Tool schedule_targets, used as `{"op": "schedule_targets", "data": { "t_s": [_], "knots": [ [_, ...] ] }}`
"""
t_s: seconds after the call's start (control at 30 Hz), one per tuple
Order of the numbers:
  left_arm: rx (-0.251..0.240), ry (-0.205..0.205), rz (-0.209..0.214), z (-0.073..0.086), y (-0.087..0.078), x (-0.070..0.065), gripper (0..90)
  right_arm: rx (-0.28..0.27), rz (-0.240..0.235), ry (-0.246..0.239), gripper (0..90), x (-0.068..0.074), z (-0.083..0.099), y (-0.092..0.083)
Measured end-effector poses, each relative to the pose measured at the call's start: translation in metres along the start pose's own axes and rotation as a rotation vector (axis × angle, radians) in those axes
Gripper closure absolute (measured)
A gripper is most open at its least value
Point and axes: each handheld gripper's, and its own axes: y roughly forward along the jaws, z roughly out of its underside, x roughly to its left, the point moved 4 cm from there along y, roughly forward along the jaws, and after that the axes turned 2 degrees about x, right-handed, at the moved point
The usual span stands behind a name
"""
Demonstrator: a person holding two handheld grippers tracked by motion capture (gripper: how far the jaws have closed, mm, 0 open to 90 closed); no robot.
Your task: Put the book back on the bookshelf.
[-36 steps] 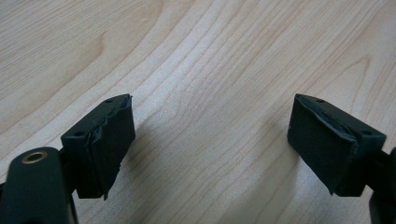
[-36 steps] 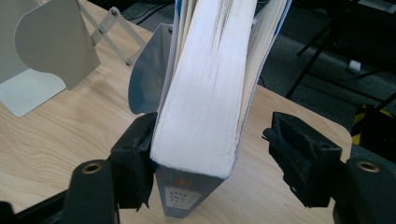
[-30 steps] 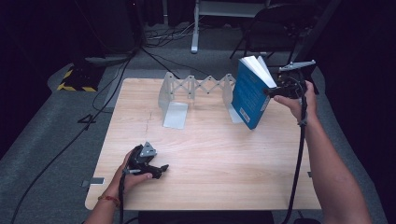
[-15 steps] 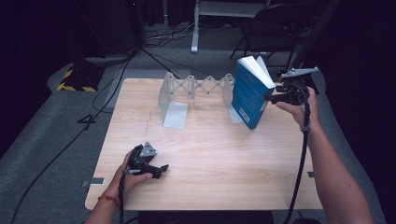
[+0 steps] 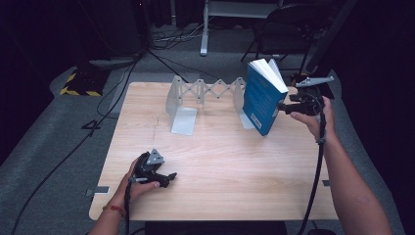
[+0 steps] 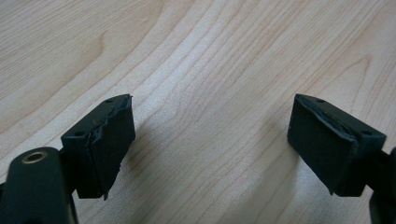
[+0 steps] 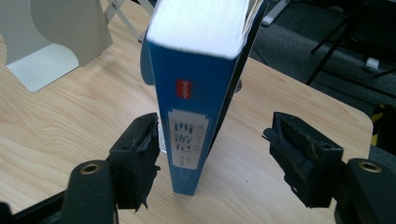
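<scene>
A blue book (image 5: 262,100) with white page edges stands tilted on the wooden table (image 5: 220,161), its lower corner on the wood, leaning toward the right end of an extendable metal book rack (image 5: 205,90). My right gripper (image 5: 283,105) is at the book's spine, held level. In the right gripper view the spine of the book (image 7: 196,93) stands between the open jaws of my right gripper (image 7: 215,128), with a gap at each pad. My left gripper (image 5: 169,177) rests on the table near the front left. It is open, and my left gripper (image 6: 210,121) has bare wood between its pads.
The rack's left bookend (image 5: 182,105) stands at the back middle, and this bookend (image 7: 56,37) is at the upper left in the right gripper view. Cables (image 5: 122,83) trail over the grey floor at the left. A dark chair (image 5: 288,19) stands behind the table's far right.
My right hand has sunk a little beside the book, which stays tilted where it was. The left hand has not moved.
</scene>
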Motion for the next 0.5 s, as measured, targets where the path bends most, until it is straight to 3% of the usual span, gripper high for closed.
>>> {"op": "schedule_targets", "data": {
  "t_s": [0.37, 0.5],
  "knots": [
    [0.001, 0.001, 0.000, 0.000, 0.000, 0.000, 15.5, 0.017, -0.017, 0.000, 32.5, 0.000, 0.018, 0.003],
    [0.000, 0.001, -0.001, 0.000, 0.000, 0.000, 15.5, 0.013, -0.002, -0.020, 32.8, 0.002, 0.026, 0.002]
  ]
}}
